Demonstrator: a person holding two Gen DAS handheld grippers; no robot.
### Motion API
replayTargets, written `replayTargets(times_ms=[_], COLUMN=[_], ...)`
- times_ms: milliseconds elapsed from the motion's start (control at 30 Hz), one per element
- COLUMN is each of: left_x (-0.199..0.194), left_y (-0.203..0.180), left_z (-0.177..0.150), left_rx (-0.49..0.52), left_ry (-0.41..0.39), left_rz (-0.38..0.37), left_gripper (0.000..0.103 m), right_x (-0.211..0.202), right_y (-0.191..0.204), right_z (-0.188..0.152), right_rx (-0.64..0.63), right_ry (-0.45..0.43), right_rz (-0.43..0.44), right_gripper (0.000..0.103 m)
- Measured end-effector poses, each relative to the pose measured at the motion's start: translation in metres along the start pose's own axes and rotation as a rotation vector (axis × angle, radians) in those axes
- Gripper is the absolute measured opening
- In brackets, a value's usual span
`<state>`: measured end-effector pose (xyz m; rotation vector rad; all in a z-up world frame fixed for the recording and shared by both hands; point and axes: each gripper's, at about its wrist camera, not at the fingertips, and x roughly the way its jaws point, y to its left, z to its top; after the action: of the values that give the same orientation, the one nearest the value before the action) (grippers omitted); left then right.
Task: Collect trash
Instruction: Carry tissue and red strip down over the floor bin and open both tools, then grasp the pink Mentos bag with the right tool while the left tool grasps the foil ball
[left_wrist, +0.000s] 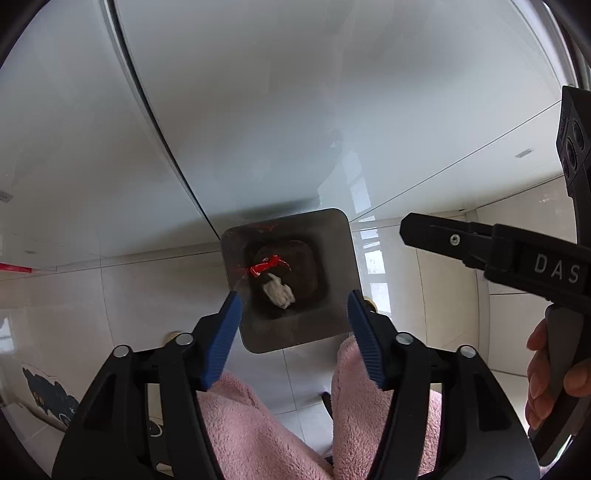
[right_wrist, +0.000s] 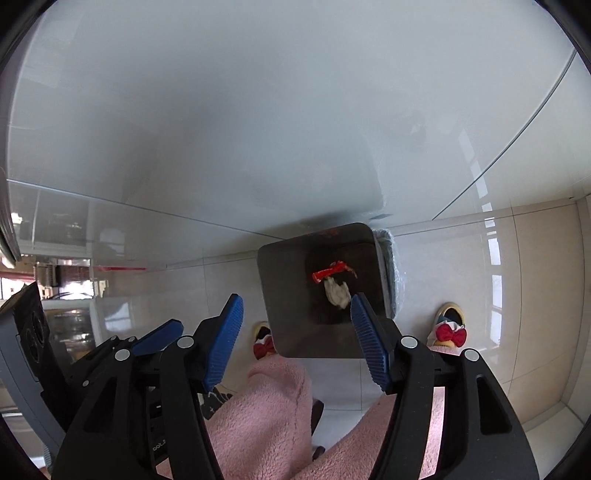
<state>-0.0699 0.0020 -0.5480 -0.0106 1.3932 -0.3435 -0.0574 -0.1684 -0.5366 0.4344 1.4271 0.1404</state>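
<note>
A square metal bin (left_wrist: 332, 236) stands on the tiled floor below me, its mouth open upward. At its dark bottom lie a red wrapper (left_wrist: 266, 265) and a crumpled white tissue (left_wrist: 281, 293). My left gripper (left_wrist: 294, 299) hangs over the bin, open, with nothing between its blue pads. A black finger (left_wrist: 443, 236) of my right gripper shows at the right, held by a hand (left_wrist: 550, 373). In the right wrist view the same bin (right_wrist: 280, 266) holds the wrapper (right_wrist: 330, 274) and tissue (right_wrist: 337, 293). My right gripper (right_wrist: 296, 298) is open and empty above it.
A glossy white cabinet front (left_wrist: 277, 110) rises right behind the bin. Glossy beige floor tiles (right_wrist: 480, 277) surround it. The person's pink fleece legs (left_wrist: 251, 424) and slippers with red bows (right_wrist: 450, 334) stand close before the bin. A cat-shaped mat (left_wrist: 48, 395) lies at the left.
</note>
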Motion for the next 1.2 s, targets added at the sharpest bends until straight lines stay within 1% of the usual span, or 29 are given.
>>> replayTargets(times_ms=[33, 67, 100, 133, 167, 233, 367, 400, 500, 633, 700, 800, 867, 933, 1067, 1200], left_x=[-0.008, -0.015, -0.023, -0.030, -0.038, -0.055, -0.089, -0.096, -0.140, -0.188, -0.205, -0.227, -0.236, -0.243, -0.254, -0.252], left_y=[-0.001, -0.003, -0.005, -0.010, -0.007, -0.015, -0.022, -0.023, -0.028, -0.029, -0.028, -0.023, -0.020, -0.018, -0.015, -0.009], left_z=[0.001, -0.005, -0.005, -0.001, 0.000, 0.008, 0.018, 0.024, 0.040, 0.060, 0.069, 0.087, 0.100, 0.115, 0.138, 0.159], left_rx=[0.003, 0.006, 0.011, 0.013, 0.012, 0.009, 0.009, 0.011, 0.014, 0.022, 0.016, -0.004, -0.012, -0.015, -0.008, 0.004], left_ry=[-0.018, -0.036, -0.050, -0.061, -0.072, -0.091, -0.144, -0.166, -0.235, -0.327, -0.368, -0.409, -0.422, -0.424, -0.439, -0.456], left_rz=[-0.002, 0.003, 0.013, 0.021, 0.023, 0.024, 0.047, 0.053, 0.067, 0.063, 0.072, 0.074, 0.074, 0.081, 0.093, 0.099], left_gripper=[0.070, 0.079, 0.088, 0.091, 0.095, 0.095, 0.095, 0.095, 0.095, 0.095, 0.095, 0.095, 0.095, 0.095, 0.095, 0.095], right_x=[-0.009, -0.019, -0.030, -0.041, -0.052, -0.074, -0.117, -0.128, -0.164, -0.214, -0.239, -0.273, -0.287, -0.294, -0.298, -0.291], right_y=[0.001, 0.001, 0.001, 0.000, 0.000, 0.000, 0.006, 0.008, 0.012, 0.011, 0.011, 0.008, 0.006, 0.002, -0.010, -0.011], right_z=[0.001, 0.002, 0.002, 0.002, 0.003, 0.003, 0.004, 0.004, 0.008, 0.018, 0.023, 0.030, 0.036, 0.048, 0.069, 0.089], right_rx=[-0.009, -0.014, -0.013, -0.007, -0.001, -0.003, -0.045, -0.055, -0.062, -0.031, -0.026, -0.033, -0.042, -0.039, 0.001, 0.041], right_ry=[-0.018, -0.040, -0.068, -0.091, -0.109, -0.138, -0.207, -0.227, -0.288, -0.379, -0.436, -0.543, -0.601, -0.626, -0.632, -0.607], right_rz=[-0.018, -0.046, -0.073, -0.083, -0.080, -0.075, -0.076, -0.075, -0.064, -0.006, 0.008, -0.016, -0.049, -0.084, -0.122, -0.150], right_gripper=[0.082, 0.086, 0.092, 0.096, 0.097, 0.097, 0.098, 0.098, 0.099, 0.099, 0.099, 0.099, 0.099, 0.099, 0.099, 0.099])
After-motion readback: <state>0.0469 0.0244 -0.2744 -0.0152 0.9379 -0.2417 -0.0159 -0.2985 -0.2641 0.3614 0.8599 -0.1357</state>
